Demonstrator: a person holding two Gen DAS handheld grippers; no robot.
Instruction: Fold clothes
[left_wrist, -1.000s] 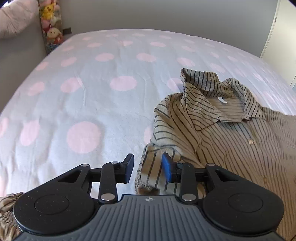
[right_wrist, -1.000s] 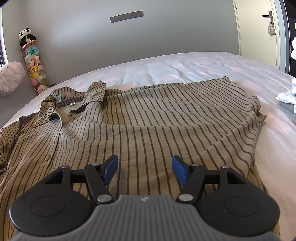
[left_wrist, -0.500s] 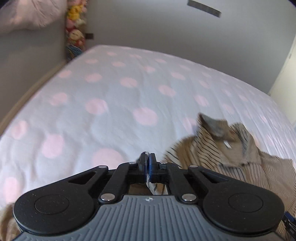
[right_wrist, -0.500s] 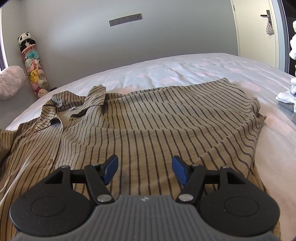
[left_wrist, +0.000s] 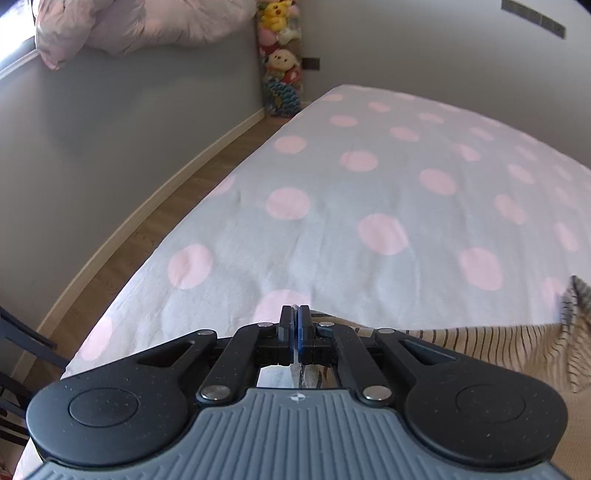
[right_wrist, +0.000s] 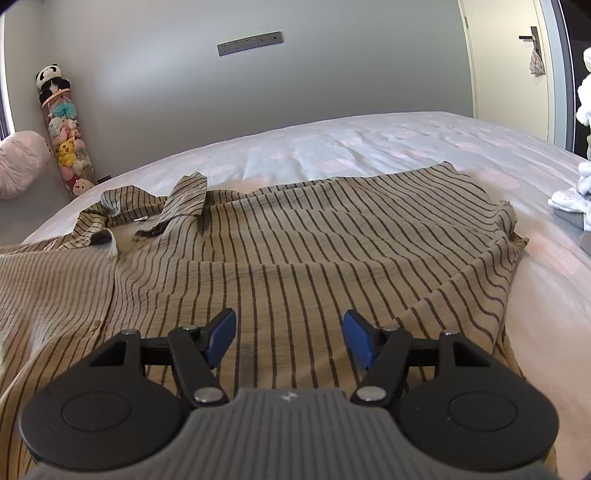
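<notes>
A beige shirt with thin dark stripes (right_wrist: 314, 251) lies spread on the bed, collar (right_wrist: 147, 206) at the far left, button front facing up. My right gripper (right_wrist: 288, 336) hovers open just over its lower body, nothing between the blue pads. In the left wrist view my left gripper (left_wrist: 295, 325) is shut on the shirt's sleeve. The striped sleeve (left_wrist: 480, 339) runs taut from the right edge to behind the jaws, and a bit of cloth shows under them. The pinched edge itself is mostly hidden by the gripper body.
The bed cover (left_wrist: 369, 184) is pale grey with pink dots. A strip of wooden floor (left_wrist: 166, 206) and a grey wall run along its left side. A tube of plush toys (right_wrist: 68, 147) stands in the corner. White cloths (right_wrist: 572, 199) lie at the right edge.
My left gripper closed on the sleeve cuff, then lifted and swung left toward the bed's edge, pulling the sleeve out straight. The shirt's left shoulder was drawn flatter. The right gripper stayed put.
</notes>
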